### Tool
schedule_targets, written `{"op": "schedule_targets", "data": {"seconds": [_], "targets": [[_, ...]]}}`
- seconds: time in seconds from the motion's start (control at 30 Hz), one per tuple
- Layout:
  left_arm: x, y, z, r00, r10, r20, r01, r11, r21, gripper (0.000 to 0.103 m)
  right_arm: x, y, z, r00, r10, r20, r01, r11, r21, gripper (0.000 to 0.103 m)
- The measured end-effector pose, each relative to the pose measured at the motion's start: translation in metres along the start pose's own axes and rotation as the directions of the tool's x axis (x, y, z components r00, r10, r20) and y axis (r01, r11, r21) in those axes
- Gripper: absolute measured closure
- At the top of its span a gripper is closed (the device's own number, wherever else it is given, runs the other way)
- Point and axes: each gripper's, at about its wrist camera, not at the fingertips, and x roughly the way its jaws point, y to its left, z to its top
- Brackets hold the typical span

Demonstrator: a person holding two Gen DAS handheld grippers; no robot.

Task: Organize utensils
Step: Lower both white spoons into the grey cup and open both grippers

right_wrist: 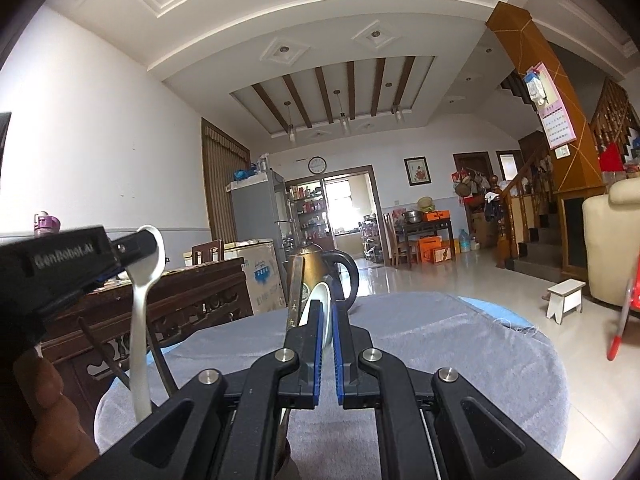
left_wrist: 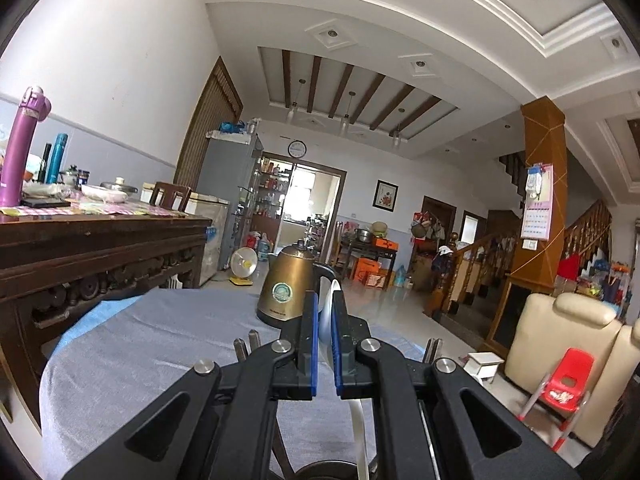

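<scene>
While both grippers point level over a grey-clothed table [right_wrist: 460, 344], the left gripper [left_wrist: 327, 312] is clenched on a white spoon [right_wrist: 146, 280], bowl up, handle hanging down. Just right of it, nearer than the brass kettle [left_wrist: 286, 284], the right gripper [right_wrist: 327, 316] pinches what seems another white spoon [right_wrist: 318, 300].

Far edge: a brass kettle [left_wrist: 289, 284] stands there, blocking the middle.
Counter [left_wrist: 160, 340] cloth: bare toward the left edge.
Left: a carved wooden sideboard [left_wrist: 100, 252] crowds close.
</scene>
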Motion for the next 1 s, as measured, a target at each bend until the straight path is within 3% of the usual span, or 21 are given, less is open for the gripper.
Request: {"op": "schedule_targets", "data": {"seconds": [0.33,0.73,0.83,0.9,1.0], "targets": [[0.000,-0.011,-0.024,1.000,0.019,-0.013,-0.017,0.996,0.086,0.097,0.003,0.006,0.001,1.000,0.014,-0.018,-0.015,1.000,-0.022,0.097],[-0.020,-0.006,-0.024,0.999,-0.001,-0.054,0.007,0.995,0.100,0.097,-0.008,0.012,0.000,0.998,0.039,-0.055,-0.043,0.997,-0.068,0.097],[-0.022,-0.007,-0.024,0.997,-0.029,-0.070,0.036,0.994,0.105,0.091,-0.009,0.011,0.004,0.998,0.024,-0.058,-0.028,0.997,-0.070,0.097],[-0.021,-0.004,-0.023,0.995,-0.048,-0.084,0.056,0.994,0.093,0.072,-0.011,0.009,0.007,0.999,0.008,-0.051,-0.011,0.998,-0.067,0.097],[-0.022,-0.002,-0.022,0.995,-0.053,-0.085,0.060,0.995,0.082,0.072,-0.014,0.005,0.011,0.999,-0.010,-0.048,0.007,0.998,-0.066,0.097]]}}
